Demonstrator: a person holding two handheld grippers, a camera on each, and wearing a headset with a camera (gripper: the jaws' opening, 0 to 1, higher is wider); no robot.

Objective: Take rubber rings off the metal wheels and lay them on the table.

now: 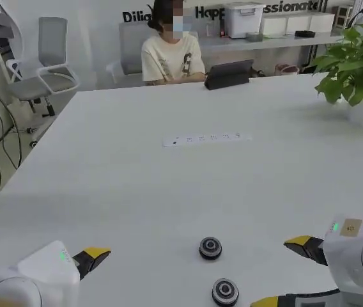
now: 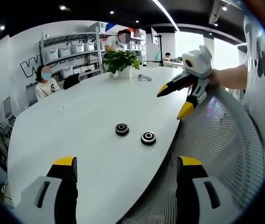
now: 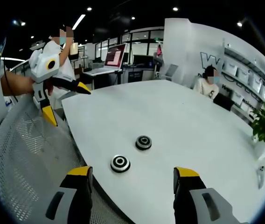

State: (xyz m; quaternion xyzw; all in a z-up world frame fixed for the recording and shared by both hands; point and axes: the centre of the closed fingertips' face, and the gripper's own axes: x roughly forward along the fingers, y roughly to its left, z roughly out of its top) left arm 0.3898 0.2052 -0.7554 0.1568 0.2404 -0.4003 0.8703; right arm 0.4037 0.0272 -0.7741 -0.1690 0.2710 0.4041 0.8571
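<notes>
Left gripper (image 2: 126, 161) and right gripper (image 1: 271, 273) both hang wide open and empty at the near edge of the table (image 1: 169, 192), the two metal wheels (image 1: 210, 248), rubber rings (image 1: 202, 249) on, sit just inside that edge, and the right one is plainly closer, a jaw just beside the front wheel (image 1: 225, 291), the left farther along the edge.

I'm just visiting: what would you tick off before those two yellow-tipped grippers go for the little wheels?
1. Left gripper open, holding nothing: ok.
2. Right gripper open, holding nothing: ok.
3. The far wheel and near wheel lying flat and apart on the table: ok.
4. Dark rubber rings on both wheels: ok, by the look of it.
5. A gripper lined up on a wheel: not ok, both hang off to the sides.
6. How tightly the rings sit: cannot tell.
</notes>
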